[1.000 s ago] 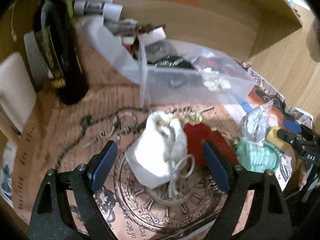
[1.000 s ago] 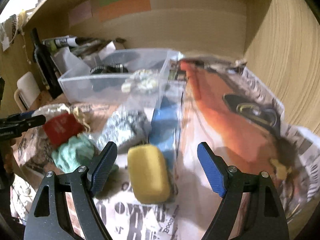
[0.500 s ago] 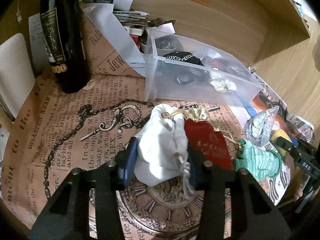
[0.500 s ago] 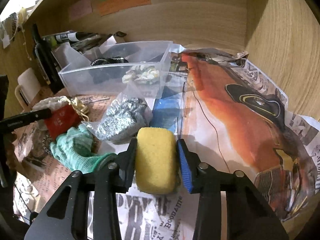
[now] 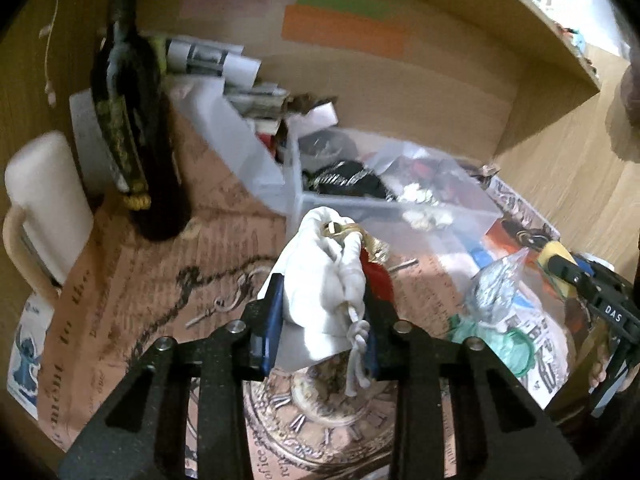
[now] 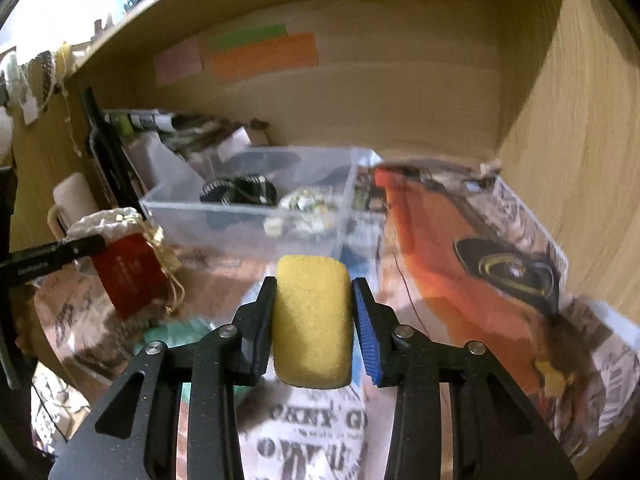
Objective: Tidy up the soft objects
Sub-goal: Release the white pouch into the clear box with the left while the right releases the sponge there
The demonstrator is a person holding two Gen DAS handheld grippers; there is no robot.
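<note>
My left gripper (image 5: 320, 320) is shut on a white drawstring pouch (image 5: 324, 276) and holds it lifted above the paper; a red pouch (image 5: 378, 280) with gold cord hangs with it, also seen in the right wrist view (image 6: 130, 274). My right gripper (image 6: 314, 320) is shut on a yellow sponge (image 6: 312, 320), raised off the newspaper. A clear plastic bin (image 6: 248, 220) with several soft items stands behind, also in the left wrist view (image 5: 400, 208). A green knit glove (image 5: 492, 340) and a silver bag (image 5: 494, 288) lie at the right.
A dark wine bottle (image 5: 132, 140) and a white mug (image 5: 44, 208) stand at the left. Rolled papers (image 5: 208, 58) lie at the back. Wooden shelf walls (image 6: 580, 120) close in the back and right. Printed newspaper (image 6: 460, 248) covers the shelf floor.
Both grippers, shut on their objects half a second ago, have lifted: the left raised the white pouch with the red one, the right raised the sponge toward the bin.
</note>
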